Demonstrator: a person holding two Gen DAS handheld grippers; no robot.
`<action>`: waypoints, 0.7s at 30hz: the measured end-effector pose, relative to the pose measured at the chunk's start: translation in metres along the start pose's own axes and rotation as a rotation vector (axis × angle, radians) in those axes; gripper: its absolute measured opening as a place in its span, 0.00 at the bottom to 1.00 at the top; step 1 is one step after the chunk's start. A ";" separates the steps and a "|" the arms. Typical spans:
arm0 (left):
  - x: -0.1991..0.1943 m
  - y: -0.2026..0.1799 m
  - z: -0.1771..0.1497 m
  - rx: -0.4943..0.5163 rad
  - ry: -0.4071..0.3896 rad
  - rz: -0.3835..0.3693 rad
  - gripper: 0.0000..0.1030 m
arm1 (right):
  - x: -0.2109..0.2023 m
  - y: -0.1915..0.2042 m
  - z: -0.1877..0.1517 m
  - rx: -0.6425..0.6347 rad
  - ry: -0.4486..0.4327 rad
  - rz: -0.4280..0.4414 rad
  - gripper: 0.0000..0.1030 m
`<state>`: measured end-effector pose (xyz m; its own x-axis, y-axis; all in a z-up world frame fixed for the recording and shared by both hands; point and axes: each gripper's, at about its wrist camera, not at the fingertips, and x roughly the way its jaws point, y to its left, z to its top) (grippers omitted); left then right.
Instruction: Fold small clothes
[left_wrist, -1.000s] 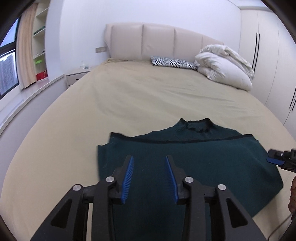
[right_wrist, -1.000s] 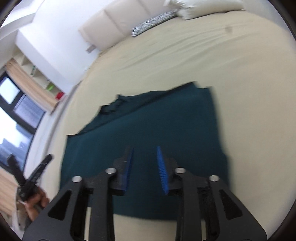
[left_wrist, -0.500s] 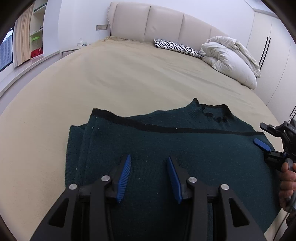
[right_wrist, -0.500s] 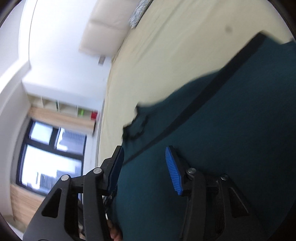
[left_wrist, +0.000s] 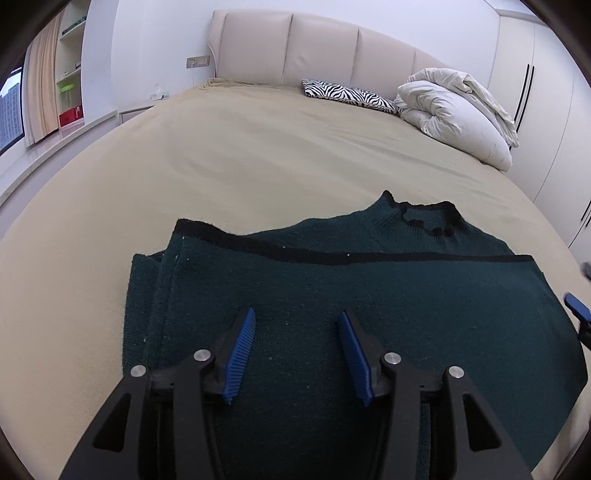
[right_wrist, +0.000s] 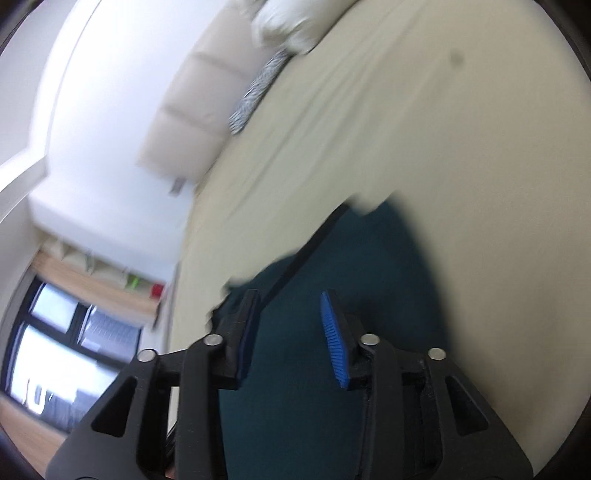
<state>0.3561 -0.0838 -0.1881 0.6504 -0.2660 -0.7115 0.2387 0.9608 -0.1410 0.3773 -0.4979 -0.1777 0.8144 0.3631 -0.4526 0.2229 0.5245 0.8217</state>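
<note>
Sweater (left_wrist: 369, 295) folded on bed (left_wrist: 258, 158), jaws opening above

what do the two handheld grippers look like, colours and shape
Both look alike. The left gripper has a matte black plastic frame with triangular cut-outs, round silver pins at its joints, and two angular black fingers lined with ribbed bright blue pads. The right gripper has the same black frame, silver pins and blue ribbed pads, though its view is blurred. No cables or sleeves show.
</note>
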 end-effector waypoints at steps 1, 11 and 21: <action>0.000 -0.001 0.000 0.002 0.000 0.004 0.50 | 0.009 0.018 -0.020 -0.028 0.052 0.061 0.50; -0.065 -0.011 -0.023 -0.099 0.010 -0.088 0.47 | 0.096 0.048 -0.122 -0.115 0.379 0.106 0.46; -0.073 -0.026 -0.068 -0.062 0.071 -0.120 0.42 | -0.028 -0.063 -0.039 0.139 -0.030 -0.011 0.42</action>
<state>0.2532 -0.0845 -0.1795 0.5666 -0.3749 -0.7337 0.2655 0.9261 -0.2682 0.3191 -0.5111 -0.2302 0.8266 0.3340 -0.4529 0.3021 0.4156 0.8579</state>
